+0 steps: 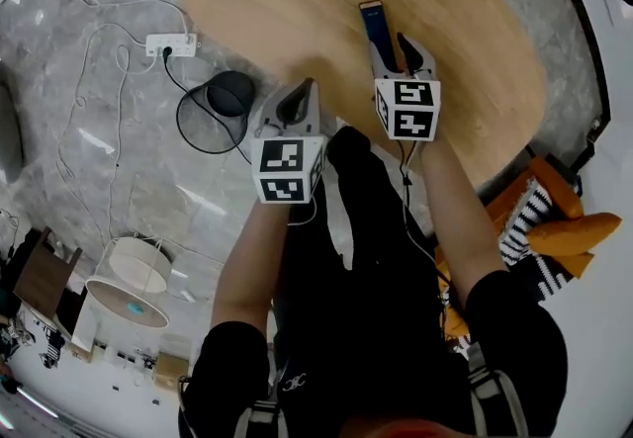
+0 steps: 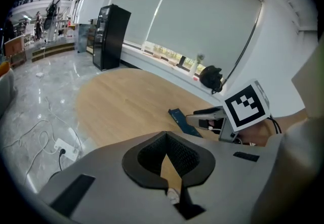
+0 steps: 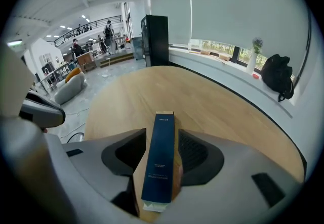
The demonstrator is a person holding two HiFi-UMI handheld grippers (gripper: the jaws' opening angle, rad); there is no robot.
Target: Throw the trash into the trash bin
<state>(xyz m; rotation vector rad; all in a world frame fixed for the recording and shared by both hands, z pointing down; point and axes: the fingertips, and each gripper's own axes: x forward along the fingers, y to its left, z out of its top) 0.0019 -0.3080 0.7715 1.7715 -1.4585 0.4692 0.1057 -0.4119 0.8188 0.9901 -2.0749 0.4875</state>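
Note:
A long dark blue box lies lengthwise between the jaws of my right gripper, low over the round wooden table. In the right gripper view the box leans on the right pad, and a thin strip of table shows between it and the left pad, so the jaws stand open around it. My left gripper hangs beside the table's near edge, its jaws together and empty; in its own view the left gripper shows only a thin wedge of wood between the pads. A dark round trash bin stands on the floor to its left.
A white power strip with cables lies on the marble floor past the bin. A white lampshade is at the lower left and orange cushions at the right. A black backpack sits on the window sill behind the table.

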